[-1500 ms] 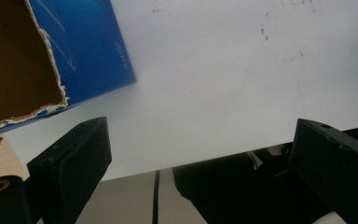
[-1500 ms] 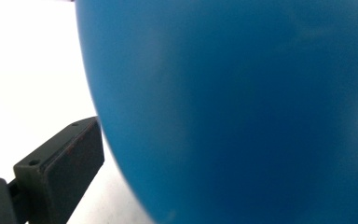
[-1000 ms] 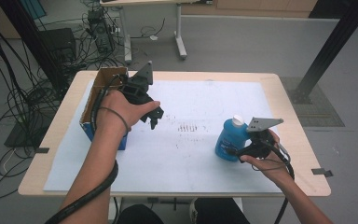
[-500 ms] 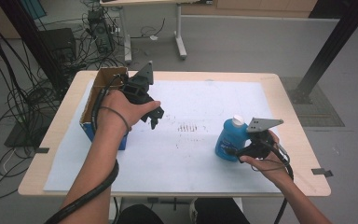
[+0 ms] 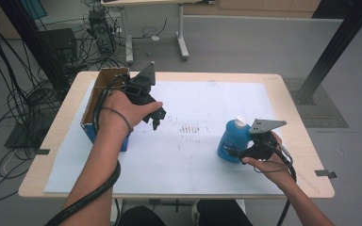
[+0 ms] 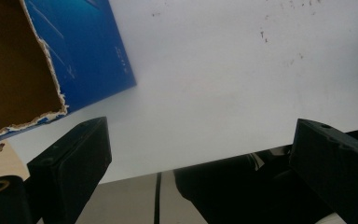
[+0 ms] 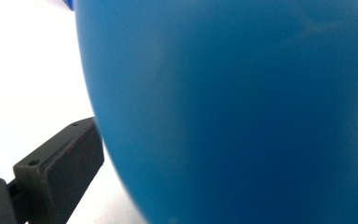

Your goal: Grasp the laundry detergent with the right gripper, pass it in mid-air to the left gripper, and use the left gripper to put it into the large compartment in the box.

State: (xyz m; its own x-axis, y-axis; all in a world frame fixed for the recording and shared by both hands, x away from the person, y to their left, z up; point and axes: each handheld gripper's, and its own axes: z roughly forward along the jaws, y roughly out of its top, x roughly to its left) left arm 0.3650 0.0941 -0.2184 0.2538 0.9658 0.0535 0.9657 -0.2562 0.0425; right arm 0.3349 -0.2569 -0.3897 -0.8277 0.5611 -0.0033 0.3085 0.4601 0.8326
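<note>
White paper (image 5: pixel 169 155) covers a wooden table (image 5: pixel 306 141) in a workshop strung with cables. At about four o'clock on the sheet, an upright blue bottle (image 5: pixel 231 139) with a white cap stands between the jaws of the right gripper (image 5: pixel 235 151); one pad touches its side in the right gripper view, but whether the jaws truly clamp it cannot be told. At ten o'clock, the left gripper (image 5: pixel 156 117) hovers with jaws spread wide and empty, just beside a torn blue cardboard box (image 5: pixel 94 101).
</note>
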